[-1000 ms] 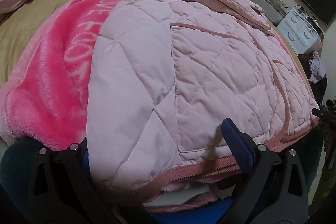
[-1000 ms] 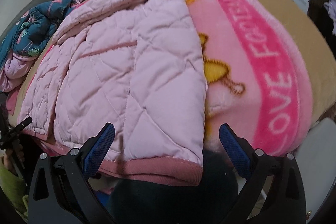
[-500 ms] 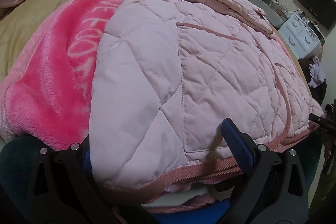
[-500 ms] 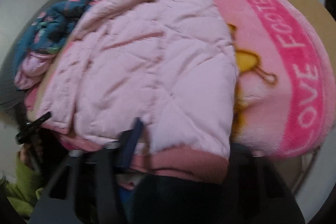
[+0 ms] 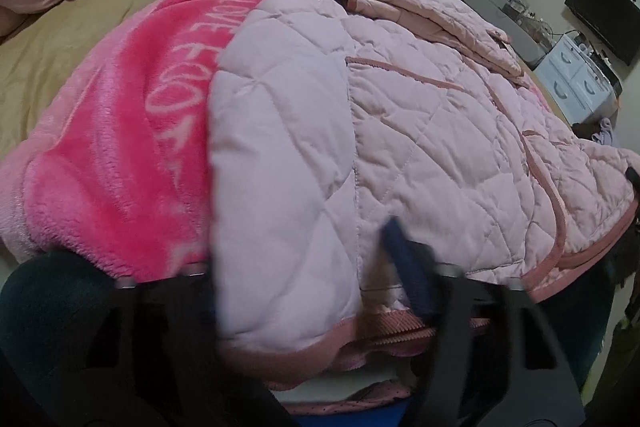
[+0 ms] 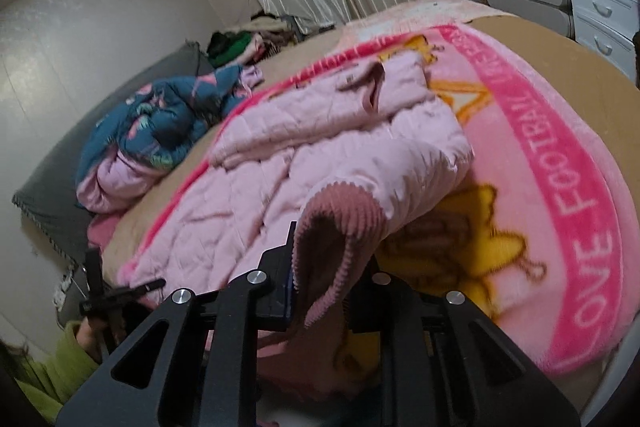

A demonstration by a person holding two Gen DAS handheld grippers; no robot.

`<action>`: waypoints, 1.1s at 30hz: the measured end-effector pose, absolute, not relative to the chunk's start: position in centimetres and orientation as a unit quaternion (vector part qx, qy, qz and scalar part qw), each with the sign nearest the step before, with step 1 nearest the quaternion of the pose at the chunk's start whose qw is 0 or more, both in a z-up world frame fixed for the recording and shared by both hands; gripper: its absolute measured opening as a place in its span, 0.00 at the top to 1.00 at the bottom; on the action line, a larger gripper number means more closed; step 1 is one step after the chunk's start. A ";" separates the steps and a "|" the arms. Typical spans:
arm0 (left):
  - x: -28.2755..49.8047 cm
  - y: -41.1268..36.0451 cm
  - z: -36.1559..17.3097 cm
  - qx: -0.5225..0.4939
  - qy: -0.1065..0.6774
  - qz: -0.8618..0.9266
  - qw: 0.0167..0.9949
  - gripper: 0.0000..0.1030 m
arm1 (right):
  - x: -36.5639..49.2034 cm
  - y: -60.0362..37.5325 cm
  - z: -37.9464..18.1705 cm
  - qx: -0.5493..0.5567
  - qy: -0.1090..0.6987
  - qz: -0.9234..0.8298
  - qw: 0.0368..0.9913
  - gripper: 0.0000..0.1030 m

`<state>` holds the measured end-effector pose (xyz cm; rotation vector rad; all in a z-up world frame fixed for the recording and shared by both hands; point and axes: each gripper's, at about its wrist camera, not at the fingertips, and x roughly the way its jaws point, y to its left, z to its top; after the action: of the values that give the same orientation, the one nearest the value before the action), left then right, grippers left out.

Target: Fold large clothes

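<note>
**Pink quilted jacket: both near corners pinched, the fold-over is just starting**

Pink padded jacket (image 5: 400,115) is lying flat across the fleece blanket (image 5: 120,131) on the bed (image 5: 60,39), hem toward you and collar at the far end. You're at the grab-and-lift step of the fold.

Right gripper (image 6: 320,287) is clamped tight on the ribbed cuff (image 6: 340,223) at the near right corner. Its jaws have just been closing, the knit is bunched between them, and that corner is already peeled up off the blanket.

Left gripper (image 5: 312,291) has also just been closing, on the near hem of the jacket. The picture is smeared with motion there, but the padded edge sits between the fingers (image 5: 408,267) and the right one looks pressed into it. I'd call that a grip, though a looser one than on the right.

Next move, my guess: lift the left corner to match the right, then carry both toward the collar so the bottom half lands on the top half. Keep the two hands level or the puffy fabric will skew. Also watch that the zip edge (image 5: 400,339) under the hem doesn't drag the lower layer out of line.
</note>
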<state>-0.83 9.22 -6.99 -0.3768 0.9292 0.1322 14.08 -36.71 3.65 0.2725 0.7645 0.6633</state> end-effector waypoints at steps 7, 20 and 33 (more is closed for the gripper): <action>-1.1 9.2 -4.7 -0.186 0.418 0.042 0.888 0.91 | 15.7 -36.3 5.6 0.145 0.335 0.324 0.873 0.85; 0.8 9.3 1.7 -0.177 0.350 0.029 0.920 0.92 | 17.1 -37.4 5.2 0.201 0.321 0.304 0.874 0.85; 3.3 8.6 5.7 -0.169 0.311 0.021 0.935 0.92 | 18.3 -38.2 6.2 0.227 0.307 0.296 0.876 0.86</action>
<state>3.26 8.62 5.65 -0.3465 0.6359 0.0437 18.29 -38.19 6.22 0.4748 0.6410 0.6169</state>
